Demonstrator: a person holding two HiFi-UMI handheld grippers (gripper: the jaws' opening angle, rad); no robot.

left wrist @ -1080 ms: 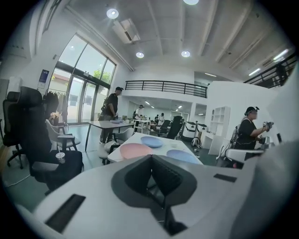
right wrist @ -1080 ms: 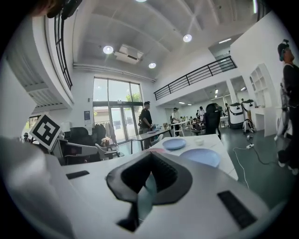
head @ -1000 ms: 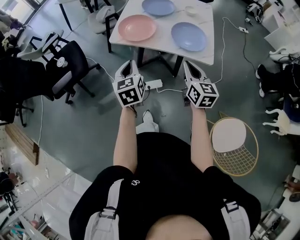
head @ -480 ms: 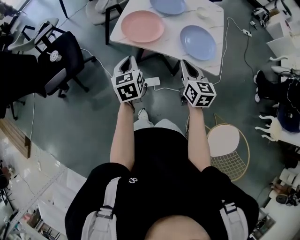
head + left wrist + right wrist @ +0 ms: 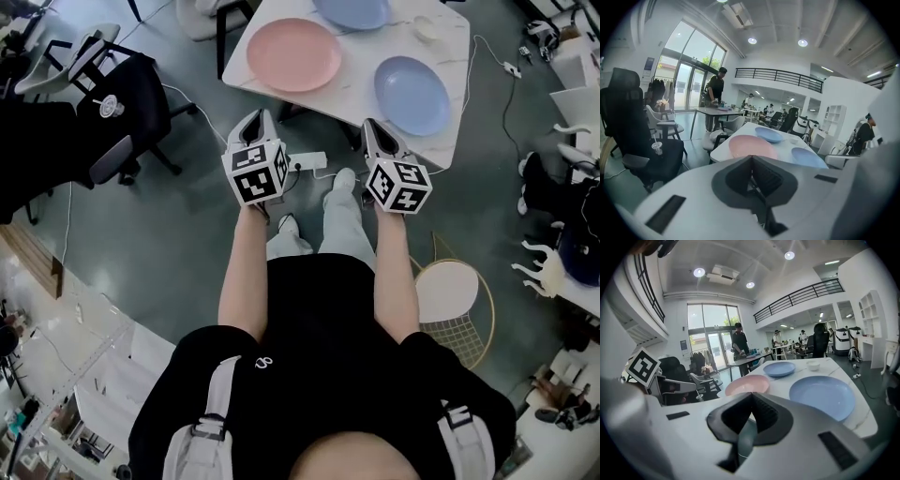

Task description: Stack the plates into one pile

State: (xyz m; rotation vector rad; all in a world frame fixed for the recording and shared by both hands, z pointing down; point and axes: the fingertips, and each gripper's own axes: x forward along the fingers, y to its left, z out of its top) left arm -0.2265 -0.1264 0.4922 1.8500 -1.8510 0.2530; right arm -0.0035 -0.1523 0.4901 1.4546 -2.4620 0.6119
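Pink plate [image 5: 293, 54] beyond left gripper [image 5: 258, 120]; blue plate [image 5: 412, 95] beyond right gripper [image 5: 373, 127]; jaws together

Bright, even light from tall windows [image 5: 691, 65] and round ceiling lights [image 5: 789, 255]. Washed-out glare at those windows. Heavy fisheye bending and black corners in both gripper views; nearest foreground slightly soft.

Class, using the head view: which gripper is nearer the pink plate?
Left. The left gripper hangs just short of the table edge by the pink plate; the right gripper is farther off, in front of the nearer blue plate.
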